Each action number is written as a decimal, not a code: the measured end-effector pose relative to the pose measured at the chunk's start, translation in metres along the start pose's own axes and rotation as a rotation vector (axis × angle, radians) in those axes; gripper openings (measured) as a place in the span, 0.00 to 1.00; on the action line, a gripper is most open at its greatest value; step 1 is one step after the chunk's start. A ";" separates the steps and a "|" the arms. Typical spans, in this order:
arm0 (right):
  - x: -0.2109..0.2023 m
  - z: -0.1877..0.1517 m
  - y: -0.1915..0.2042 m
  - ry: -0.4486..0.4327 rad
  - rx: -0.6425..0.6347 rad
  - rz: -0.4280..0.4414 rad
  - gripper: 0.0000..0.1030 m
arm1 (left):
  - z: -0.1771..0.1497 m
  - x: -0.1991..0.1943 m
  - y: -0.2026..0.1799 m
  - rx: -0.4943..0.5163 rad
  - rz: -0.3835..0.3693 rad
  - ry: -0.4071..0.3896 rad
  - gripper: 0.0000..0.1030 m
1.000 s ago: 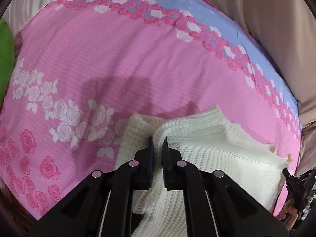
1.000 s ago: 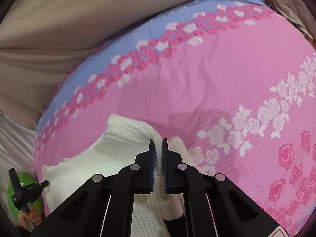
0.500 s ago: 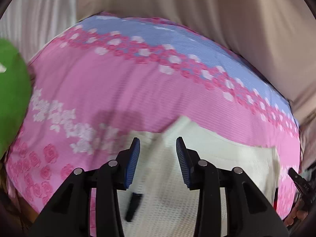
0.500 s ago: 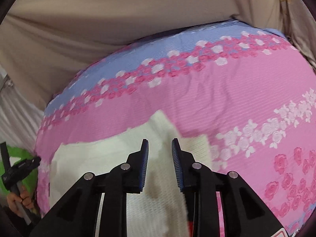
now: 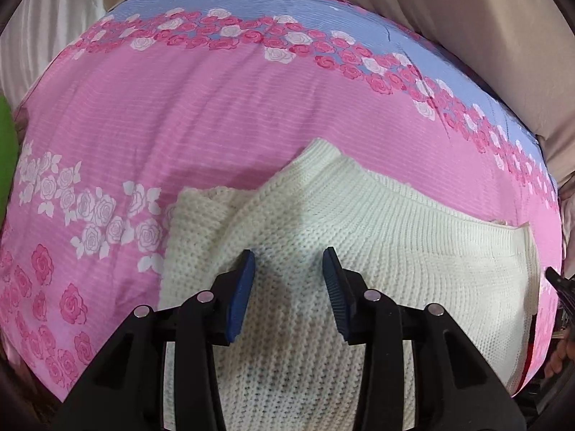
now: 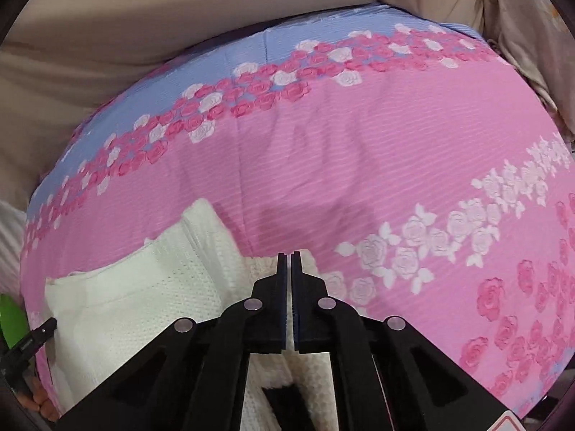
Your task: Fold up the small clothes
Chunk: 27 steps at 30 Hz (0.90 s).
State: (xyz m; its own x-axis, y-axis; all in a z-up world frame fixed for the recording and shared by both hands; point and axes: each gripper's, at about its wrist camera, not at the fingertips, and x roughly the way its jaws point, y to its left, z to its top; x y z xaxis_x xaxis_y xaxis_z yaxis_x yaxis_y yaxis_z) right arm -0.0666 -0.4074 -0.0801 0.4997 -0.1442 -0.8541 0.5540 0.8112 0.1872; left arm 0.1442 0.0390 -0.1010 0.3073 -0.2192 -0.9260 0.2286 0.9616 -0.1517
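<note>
A cream knitted sweater (image 5: 359, 251) lies partly folded on a pink floral bedsheet (image 5: 179, 125). My left gripper (image 5: 288, 262) is open, its blue pads spread above the middle of the sweater, holding nothing. In the right wrist view the sweater (image 6: 143, 287) lies at the lower left. My right gripper (image 6: 290, 256) has its jaws together over the sweater's right edge; whether it pinches the knit there is not clear.
The sheet (image 6: 359, 161) has a blue band with roses along its far side. Beige fabric (image 5: 467, 18) rises behind the bed. A green object (image 5: 7, 151) sits at the left edge. The other gripper's tip (image 6: 32, 337) shows at lower left.
The left gripper opened wide and now hovers over the laid-down sweater. The right gripper opened half a second ago and has closed again at the sweater's right edge.
</note>
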 end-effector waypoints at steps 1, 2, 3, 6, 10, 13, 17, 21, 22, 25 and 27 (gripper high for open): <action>-0.008 -0.004 0.004 0.000 -0.011 0.048 0.03 | -0.001 0.001 -0.002 0.004 0.013 -0.004 0.38; -0.012 -0.012 0.010 0.003 -0.040 0.067 0.03 | -0.002 0.000 -0.004 0.007 0.020 -0.007 0.38; -0.009 -0.020 0.018 0.018 -0.089 0.064 0.02 | -0.005 -0.002 -0.005 0.012 0.029 -0.010 0.38; 0.027 -0.041 0.018 0.082 -0.147 0.006 0.00 | -0.004 -0.004 -0.002 0.025 0.020 0.000 0.38; -0.005 -0.032 0.012 0.023 -0.056 0.028 0.00 | -0.009 -0.038 0.023 -0.051 -0.050 -0.037 0.38; -0.037 -0.041 0.043 0.018 -0.146 0.105 0.00 | -0.028 -0.064 0.056 -0.119 -0.053 -0.062 0.50; -0.042 -0.076 0.104 0.110 -0.247 0.241 0.00 | -0.065 -0.068 0.107 -0.255 -0.079 -0.014 0.57; -0.025 -0.109 0.175 0.204 -0.393 0.300 0.00 | -0.100 -0.053 0.130 -0.404 -0.224 0.077 0.60; -0.017 -0.113 0.191 0.218 -0.445 0.283 0.00 | -0.104 -0.051 0.129 -0.413 -0.262 0.084 0.63; 0.008 -0.118 0.209 0.277 -0.480 0.254 0.00 | -0.110 -0.047 0.119 -0.402 -0.306 0.058 0.76; 0.036 -0.123 0.214 0.344 -0.483 0.213 0.00 | -0.111 -0.038 0.115 -0.410 -0.298 0.067 0.79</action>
State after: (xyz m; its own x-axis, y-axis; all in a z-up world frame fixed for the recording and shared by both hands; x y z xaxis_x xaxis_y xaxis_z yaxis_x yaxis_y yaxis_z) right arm -0.0120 -0.1698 -0.1302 0.2787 0.1741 -0.9445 0.0621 0.9781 0.1986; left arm 0.0559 0.1766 -0.1213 0.2211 -0.4953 -0.8401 -0.0880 0.8478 -0.5230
